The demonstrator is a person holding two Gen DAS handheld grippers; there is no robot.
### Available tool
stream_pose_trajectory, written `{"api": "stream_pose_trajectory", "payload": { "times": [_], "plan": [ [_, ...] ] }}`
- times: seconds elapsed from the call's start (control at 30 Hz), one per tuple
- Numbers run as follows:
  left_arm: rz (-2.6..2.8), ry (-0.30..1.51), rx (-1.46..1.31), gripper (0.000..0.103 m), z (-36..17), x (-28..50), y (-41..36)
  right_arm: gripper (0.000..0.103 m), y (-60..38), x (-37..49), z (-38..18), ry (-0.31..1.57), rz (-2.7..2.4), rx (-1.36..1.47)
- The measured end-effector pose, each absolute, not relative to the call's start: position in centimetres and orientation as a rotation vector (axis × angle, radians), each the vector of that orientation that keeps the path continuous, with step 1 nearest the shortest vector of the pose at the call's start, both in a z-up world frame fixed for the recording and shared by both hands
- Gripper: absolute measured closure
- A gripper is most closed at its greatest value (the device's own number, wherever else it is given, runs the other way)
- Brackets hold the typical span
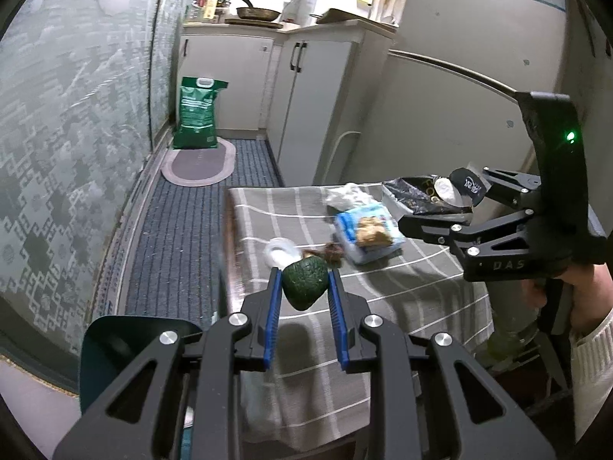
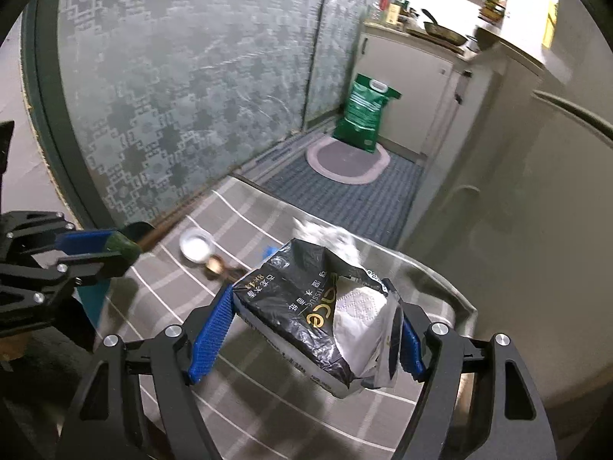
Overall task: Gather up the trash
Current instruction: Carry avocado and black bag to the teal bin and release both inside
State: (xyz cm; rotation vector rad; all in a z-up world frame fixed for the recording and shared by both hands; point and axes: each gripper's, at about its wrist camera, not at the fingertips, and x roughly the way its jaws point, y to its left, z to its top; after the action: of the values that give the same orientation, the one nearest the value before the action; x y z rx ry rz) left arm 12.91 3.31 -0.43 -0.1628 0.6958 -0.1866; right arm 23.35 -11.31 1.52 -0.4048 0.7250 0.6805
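Presently my left tongs [image 1: 304, 287] pinch an avocado [image 1: 305, 283] between the blue pads, lifted clear of the table [image 1: 402, 291]. My right tongs [image 2: 306, 329] clamp a black tissue pack [image 2: 306, 306], torn mouth up and white tissue showing, also off the cloth. The avocado lies to the left of the pack and somewhat lower, well apart; I judge the next move carries it rightward to that mouth. Remaining on the table between them: a white lid [image 1: 281, 250], brown scraps [image 1: 332, 252], a blue pack [image 1: 369, 232] and crumpled plastic [image 1: 345, 195]. These sit below the path, not across it.
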Motion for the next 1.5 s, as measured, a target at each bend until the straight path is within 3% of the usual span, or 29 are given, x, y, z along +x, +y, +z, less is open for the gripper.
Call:
{"api": "stream_pose_trajectory", "payload": {
  "times": [0.5,0.9,1.5],
  "plan": [
    [-0.053,0.796,-0.165,0.077,-3.5,10.7,10.6,0.027,-1.5,20.9,3.2,0.699,0.87,-0.4],
    [0.0,0.948,-0.139,0.073,-8.4,9.5,14.2,0.027,5.8,18.8,0.9,0.777,0.986,-0.448],
    [0.083,0.868,-0.157,0.075,-5.2,5.9,18.9,0.026,13.5,16.6,-5.6,0.934,1.046,-0.556]
  ]
}}
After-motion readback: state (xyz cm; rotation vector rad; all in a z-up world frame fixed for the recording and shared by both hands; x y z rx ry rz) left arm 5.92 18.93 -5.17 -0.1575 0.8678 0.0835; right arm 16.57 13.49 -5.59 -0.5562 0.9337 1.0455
